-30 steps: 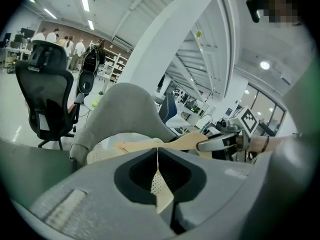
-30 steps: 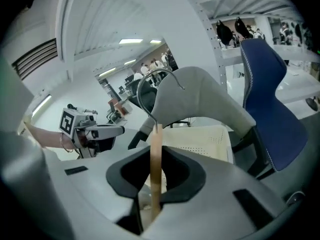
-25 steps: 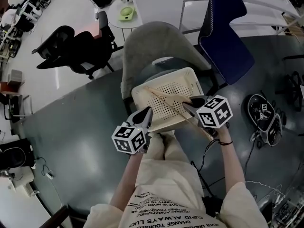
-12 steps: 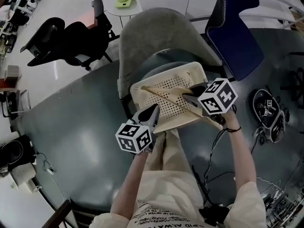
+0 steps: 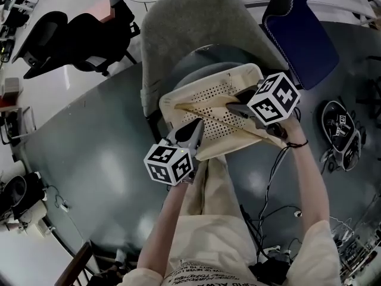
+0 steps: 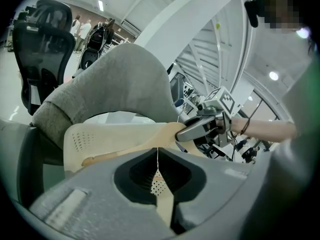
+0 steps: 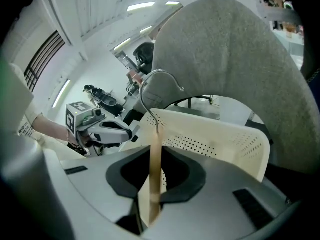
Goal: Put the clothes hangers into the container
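A cream perforated basket (image 5: 244, 75) rests on the seat of a grey chair (image 5: 196, 16). My right gripper (image 5: 233, 109) is shut on a wooden hanger (image 5: 211, 119) that lies slantwise over the basket's opening. In the right gripper view the hanger's wood (image 7: 155, 154) runs up between the jaws, and its metal hook (image 7: 150, 89) rises beyond the basket (image 7: 225, 134). My left gripper (image 5: 193, 127) is at the basket's near rim, its jaws shut on that cream edge (image 6: 164, 209). From the left gripper view I see the right gripper (image 6: 200, 129) and the hanger (image 6: 135, 144).
A blue chair (image 5: 303, 34) stands behind the basket at right, and a black office chair (image 5: 65, 34) at back left. A black device with square markers (image 5: 339, 130) and cables (image 5: 274, 183) lie on the dark floor at right. The person's legs are below the basket.
The head view has shifted, so basket and chair sit higher in the picture. Both grippers keep their places at the basket, with the hanger still across it.
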`<state>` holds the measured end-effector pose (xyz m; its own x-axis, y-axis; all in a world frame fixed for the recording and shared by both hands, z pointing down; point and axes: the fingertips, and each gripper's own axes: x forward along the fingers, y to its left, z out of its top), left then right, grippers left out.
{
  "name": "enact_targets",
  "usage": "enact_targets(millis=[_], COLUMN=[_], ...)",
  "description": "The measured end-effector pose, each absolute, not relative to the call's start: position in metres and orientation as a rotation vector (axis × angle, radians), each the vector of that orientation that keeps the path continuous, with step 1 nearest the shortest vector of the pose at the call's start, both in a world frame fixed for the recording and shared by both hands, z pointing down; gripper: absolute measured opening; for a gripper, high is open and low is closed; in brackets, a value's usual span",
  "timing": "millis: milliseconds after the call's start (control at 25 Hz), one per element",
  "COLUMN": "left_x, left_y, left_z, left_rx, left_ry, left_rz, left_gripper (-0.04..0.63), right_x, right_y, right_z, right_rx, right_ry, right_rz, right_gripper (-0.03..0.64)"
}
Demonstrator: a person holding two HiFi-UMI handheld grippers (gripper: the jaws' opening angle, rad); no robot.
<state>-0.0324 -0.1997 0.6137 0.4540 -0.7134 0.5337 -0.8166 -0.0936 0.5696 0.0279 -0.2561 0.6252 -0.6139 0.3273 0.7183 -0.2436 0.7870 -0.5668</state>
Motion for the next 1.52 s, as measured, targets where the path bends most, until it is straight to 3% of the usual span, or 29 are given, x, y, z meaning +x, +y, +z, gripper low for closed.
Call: enact_targets(millis=[720,1400,1520], left_x=[-0.017,-0.023,-0.022], left_y=[-0.204,-0.216,-0.217], left_z=[0.641,0.659,0.663], left_rx=[1.8,1.768,1.764], left_ry=[-1.299,-1.301,-1.293], left_rz=[0.113,0.122,0.13], left_gripper=[0.023,0.023,0.023], right_x=[0.016,0.025,0.027], right_y=[-0.293,-0.324,-0.324], right_z=[0.659,0.694,0.701], right_rx=[0.052,0.312,0.323], right_ry=[-2.094,-2.034,-2.008], right_rz=[0.95,0.919,0.89], right_gripper=[0.058,0.126,0.18])
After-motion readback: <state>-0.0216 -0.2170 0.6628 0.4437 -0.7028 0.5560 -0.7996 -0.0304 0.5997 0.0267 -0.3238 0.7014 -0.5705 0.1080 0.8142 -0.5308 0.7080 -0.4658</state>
